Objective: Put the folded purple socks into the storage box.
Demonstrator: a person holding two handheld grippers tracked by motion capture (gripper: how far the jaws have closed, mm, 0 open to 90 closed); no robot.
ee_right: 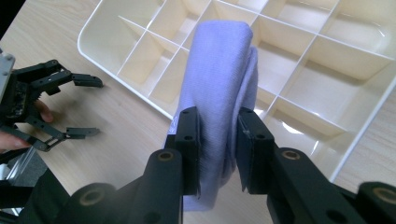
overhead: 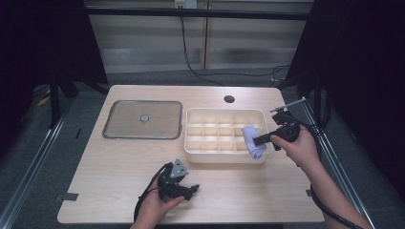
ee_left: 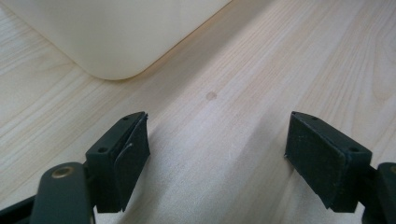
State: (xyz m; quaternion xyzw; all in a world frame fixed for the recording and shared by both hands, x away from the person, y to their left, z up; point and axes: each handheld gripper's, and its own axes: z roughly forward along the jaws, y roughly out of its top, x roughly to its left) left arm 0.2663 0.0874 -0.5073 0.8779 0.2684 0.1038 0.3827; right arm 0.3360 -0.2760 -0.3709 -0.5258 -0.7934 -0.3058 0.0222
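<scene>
The right gripper [ee_right: 218, 140] had its 2 black jaws clamped on a rolled lavender cloth [ee_right: 219, 79], the pads pressing into the fabric on both sides. The roll stood up between the jaws and reached out toward 12 o'clock in the right gripper view, over the cream divided tray [ee_right: 327, 56]. In the high view the cloth [overhead: 252, 140] hung at the tray's 4 o'clock corner, draped across the rim there, with the right gripper [overhead: 261, 139] coming in from 3 o'clock and the right hand [overhead: 298, 145] behind it.

The left gripper [ee_left: 217, 154] held its jaws spread wide with nothing between them, just bare wooden table [ee_left: 233, 70]. A rounded corner of the tray [ee_left: 107, 37] sat at 11 o'clock in its view. From above, the left gripper [overhead: 191, 190] rested at the table's 6 o'clock edge, well apart from the tray [overhead: 224, 157]. At 9 o'clock of the tray, just beside it, lay a clear flat lid [overhead: 143, 119] with a small knob.
</scene>
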